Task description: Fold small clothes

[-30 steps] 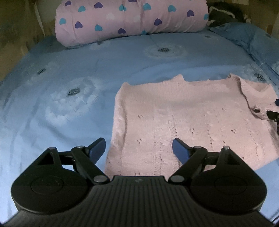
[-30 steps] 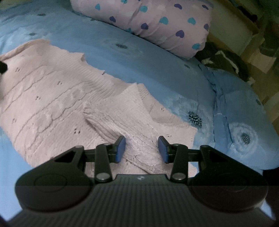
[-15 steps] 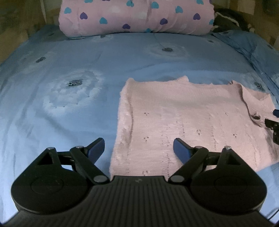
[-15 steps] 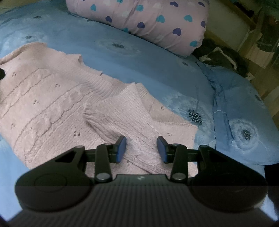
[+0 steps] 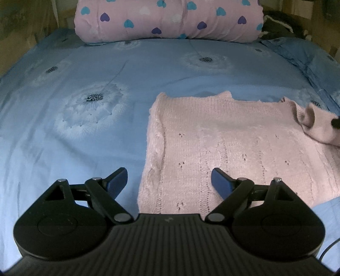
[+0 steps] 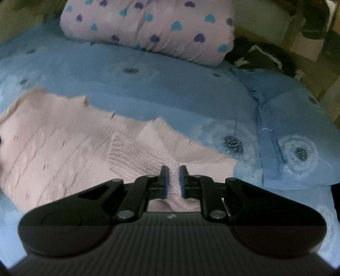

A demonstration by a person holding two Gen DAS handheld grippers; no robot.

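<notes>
While the pink knitted sweater (image 5: 223, 144) lies spread flat on the blue bedsheet (image 5: 85, 102), the left gripper (image 5: 169, 182) hangs above its near left corner with both fingers spread wide and nothing between them; one finger is over the sheet, the other over the knit. On the right side the sweater's sleeve (image 6: 140, 157) is folded inward on the body, and the right gripper (image 6: 172, 180) has its jaws drawn narrow, pinching the ribbed fabric of this sleeve between the blue pads. From the left wrist view, the same sleeve (image 5: 314, 125) appears at the far right edge, a little raised from the body of the sweater, with a dark tip of the other tool just beside it. The sheet has a print of white dandelion flowers with dark centres. At the head of the bed stands a pink rolled quilt (image 5: 170, 19) with blue, purple and white hearts. Beside it, in the right corner, a dark piece of cloth (image 6: 261, 55) lies in a heap, but I cannot tell what it is. The right wrist picture is somewhat blurred.
</notes>
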